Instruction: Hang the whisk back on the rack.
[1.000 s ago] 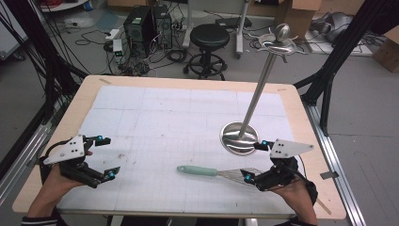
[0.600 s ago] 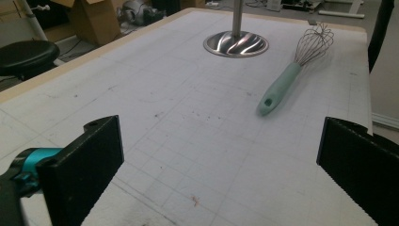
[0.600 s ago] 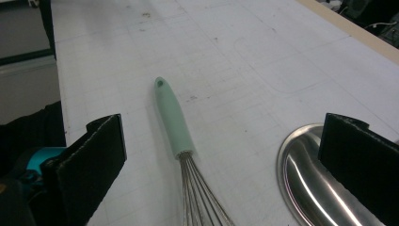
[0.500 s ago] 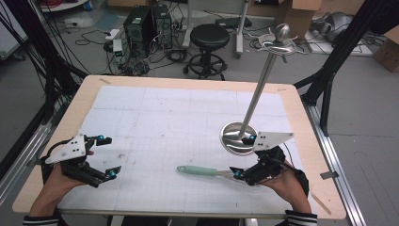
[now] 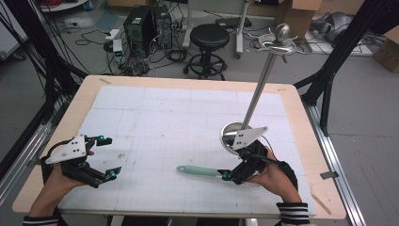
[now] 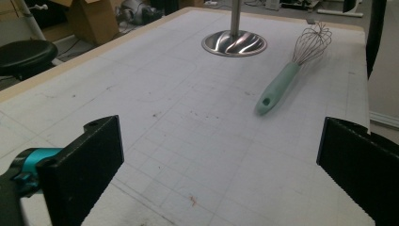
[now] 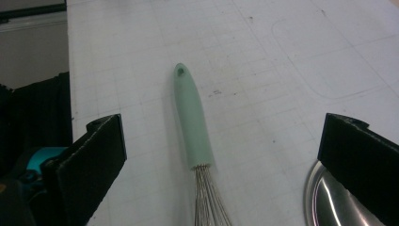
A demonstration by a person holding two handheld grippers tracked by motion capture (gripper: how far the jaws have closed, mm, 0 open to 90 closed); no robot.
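Observation:
A whisk with a mint-green handle [image 5: 197, 171] lies flat on the white grid mat, handle pointing left. My right gripper [image 5: 234, 162] is open and held low over the whisk's wire end. In the right gripper view the handle [image 7: 192, 122] runs straight ahead between the wide-apart jaws of my right gripper [image 7: 221, 160], touching neither. My left gripper [image 5: 109, 157] is open near the front left of the mat and holds nothing. From the left gripper view [image 6: 221, 155] the whisk [image 6: 282, 84] lies far ahead. A steel stand [image 5: 261, 82] rises from a round base [image 5: 230, 136] just behind my right hand.
The stand's base [image 7: 334, 202] sits close to my right jaw. The mat covers a wooden table [image 5: 188, 82] whose edges frame it. Beyond the far edge are a black stool [image 5: 209, 35], computer towers [image 5: 141, 23], cables and boxes on the floor.
My right gripper has moved left and forward, down over the whisk's wire end, and turned toward its handle. The whisk and my left gripper have hardly moved.

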